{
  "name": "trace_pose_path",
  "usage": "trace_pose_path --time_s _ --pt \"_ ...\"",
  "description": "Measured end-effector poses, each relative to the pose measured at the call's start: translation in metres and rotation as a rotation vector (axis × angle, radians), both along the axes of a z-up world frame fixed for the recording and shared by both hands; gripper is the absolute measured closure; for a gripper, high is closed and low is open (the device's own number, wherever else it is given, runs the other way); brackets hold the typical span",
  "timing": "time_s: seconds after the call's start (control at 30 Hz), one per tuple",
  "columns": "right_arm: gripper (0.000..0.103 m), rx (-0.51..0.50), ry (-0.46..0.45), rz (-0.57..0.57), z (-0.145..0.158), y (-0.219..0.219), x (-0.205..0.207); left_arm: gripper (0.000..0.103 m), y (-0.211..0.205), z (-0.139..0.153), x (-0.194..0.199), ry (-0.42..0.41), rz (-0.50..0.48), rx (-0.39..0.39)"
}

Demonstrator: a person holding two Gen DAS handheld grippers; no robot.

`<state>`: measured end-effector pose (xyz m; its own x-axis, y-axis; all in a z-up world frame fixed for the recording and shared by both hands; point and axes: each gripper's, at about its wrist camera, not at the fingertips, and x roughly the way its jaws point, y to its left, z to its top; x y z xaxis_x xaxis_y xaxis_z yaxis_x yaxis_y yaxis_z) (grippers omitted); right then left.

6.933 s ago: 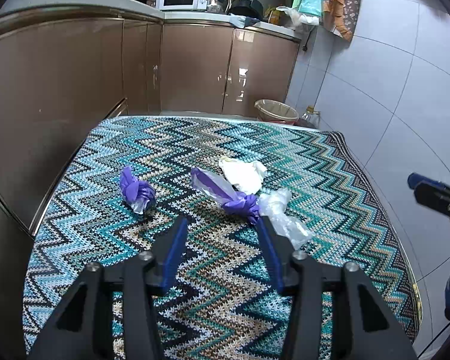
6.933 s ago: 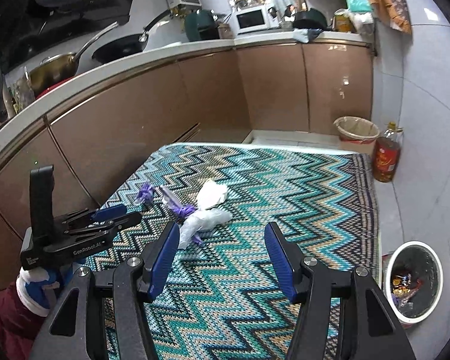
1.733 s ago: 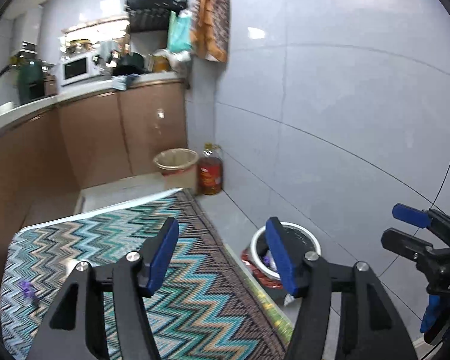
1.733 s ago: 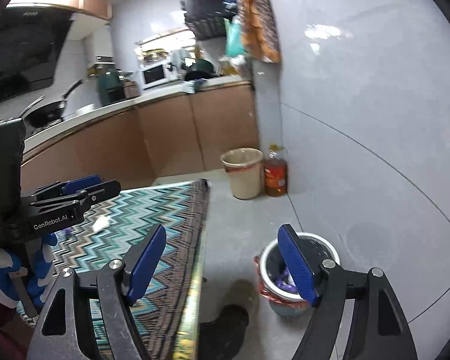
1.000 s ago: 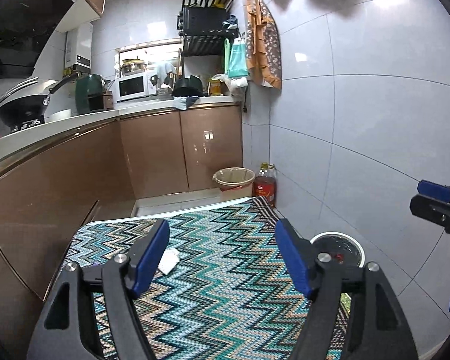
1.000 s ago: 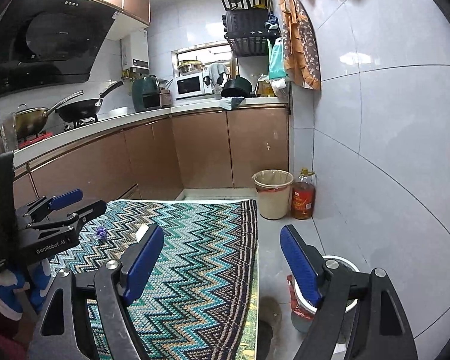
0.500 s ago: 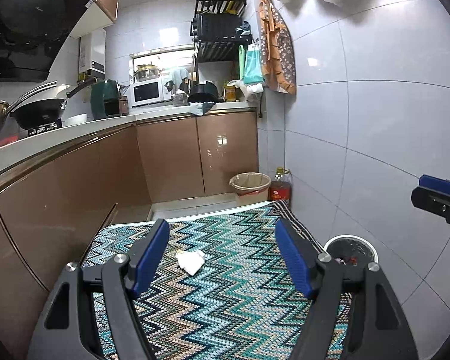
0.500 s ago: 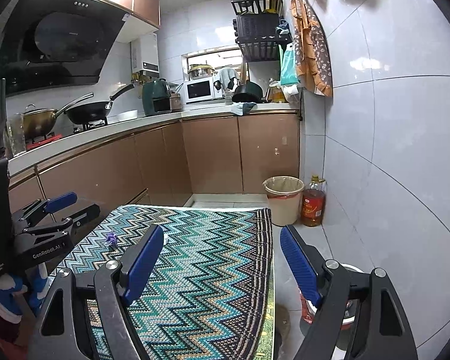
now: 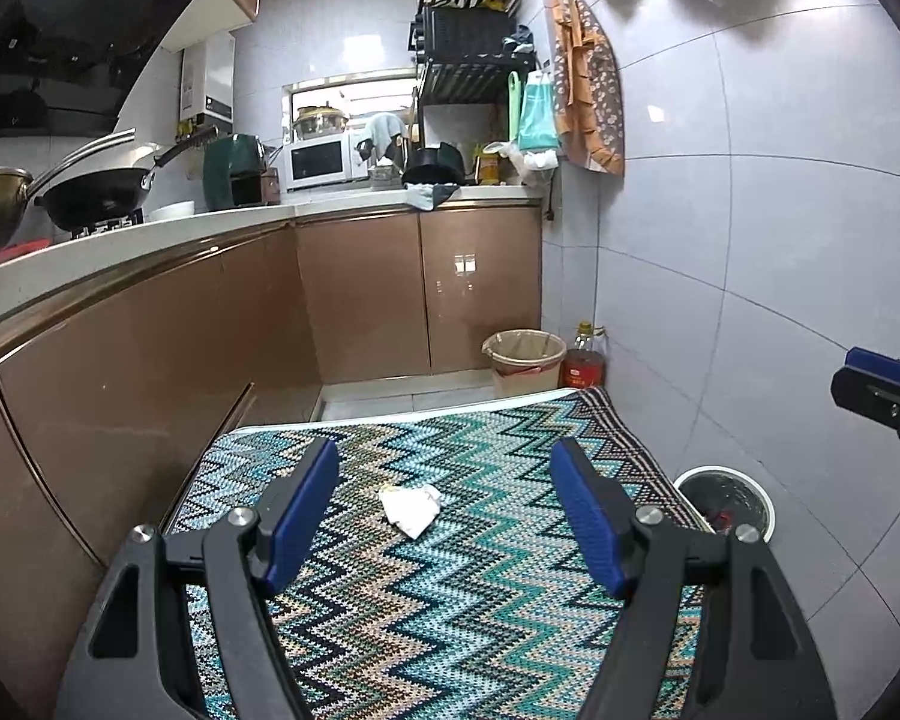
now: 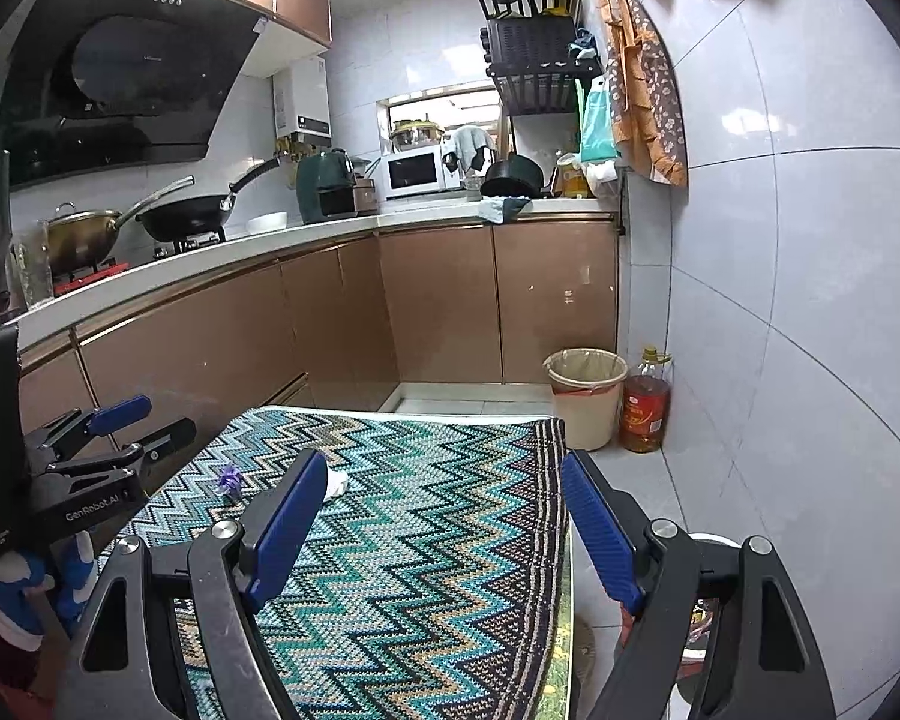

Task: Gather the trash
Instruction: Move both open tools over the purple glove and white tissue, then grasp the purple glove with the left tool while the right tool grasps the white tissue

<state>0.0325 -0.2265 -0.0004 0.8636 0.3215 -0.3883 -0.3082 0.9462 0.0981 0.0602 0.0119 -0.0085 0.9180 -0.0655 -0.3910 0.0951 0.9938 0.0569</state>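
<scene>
A crumpled white paper [image 9: 411, 509] lies on the zigzag cloth of the table [image 9: 450, 612], straight ahead between the fingers of my open, empty left gripper [image 9: 447, 516]. In the right wrist view the paper [image 10: 335, 483] peeks out behind the left finger, and a small purple wad [image 10: 229, 480] lies to its left on the cloth. My right gripper [image 10: 438, 534] is open and empty above the table's right half. A white-rimmed trash bin [image 9: 723, 504] with trash inside stands on the floor right of the table; it is mostly hidden in the right wrist view.
Brown kitchen cabinets [image 9: 360, 312] run along the left and back. A beige lined bucket [image 10: 585, 396] and an oil bottle [image 10: 647, 414] stand at the far wall. A tiled wall [image 10: 810, 360] is on the right. The left gripper's body [image 10: 60, 492] shows at left.
Both grippers have swung back from the floor bin toward the table and lifted slightly. The purple and clear wrappers seen earlier are off the cloth; the white paper and one purple wad stay.
</scene>
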Motion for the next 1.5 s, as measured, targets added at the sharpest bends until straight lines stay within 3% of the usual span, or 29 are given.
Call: trace_pose_path --time_s 0.33,0.77,1.17,1.5 --pt "0.025 -0.083 0.055 -0.081 -0.018 0.013 0.02 0.031 0.008 -0.019 0.024 0.057 0.005 -0.017" --pt "0.025 -0.088 0.115 -0.044 -0.038 0.021 0.052 0.031 0.035 -0.037 0.046 0.113 0.076 -0.029" --pt "0.025 -0.123 0.17 0.072 -0.048 0.073 0.088 0.031 0.109 -0.072 0.075 0.211 0.195 -0.065" --pt "0.026 -0.162 0.319 0.284 -0.093 0.162 0.15 0.031 0.18 -0.126 0.099 0.35 0.212 -0.171"
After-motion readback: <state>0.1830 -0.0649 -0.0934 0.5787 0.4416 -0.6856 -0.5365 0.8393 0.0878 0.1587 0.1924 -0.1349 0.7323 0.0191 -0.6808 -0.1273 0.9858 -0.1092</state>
